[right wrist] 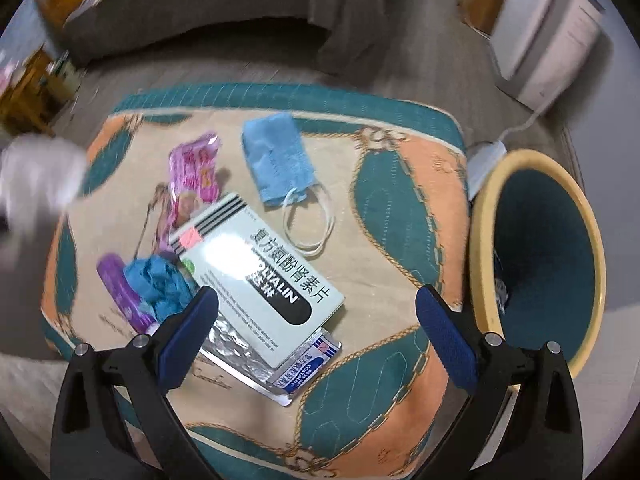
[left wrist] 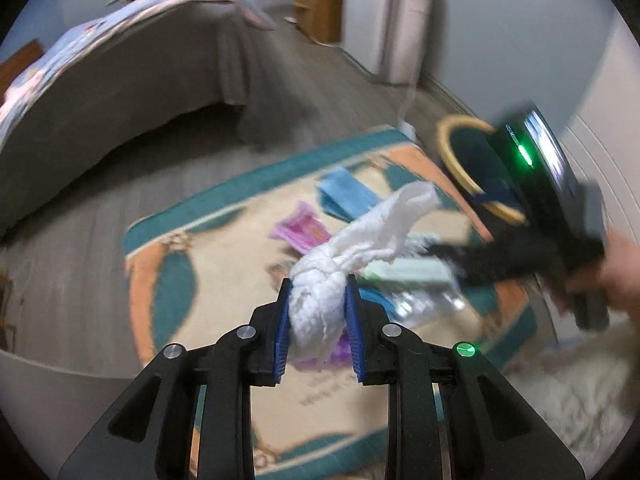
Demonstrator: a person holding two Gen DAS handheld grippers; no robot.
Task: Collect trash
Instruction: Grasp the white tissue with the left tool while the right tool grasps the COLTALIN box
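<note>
White crumpled tissue wad sits pinched between the blue pads of the left gripper, lifted off the patterned teal-and-orange rug; carry it high and level toward the round teal bin with a yellow rim (its loose tail could snag the litter below), letting go only once over the mouth. From the right wrist, the right gripper hangs spread and empty above the pale medicine box, with the bin just beside the rug.

The left gripper pinches a crumpled white paper tissue between its blue fingers, above a teal-and-peach patterned rug strewn with wrappers.
</note>
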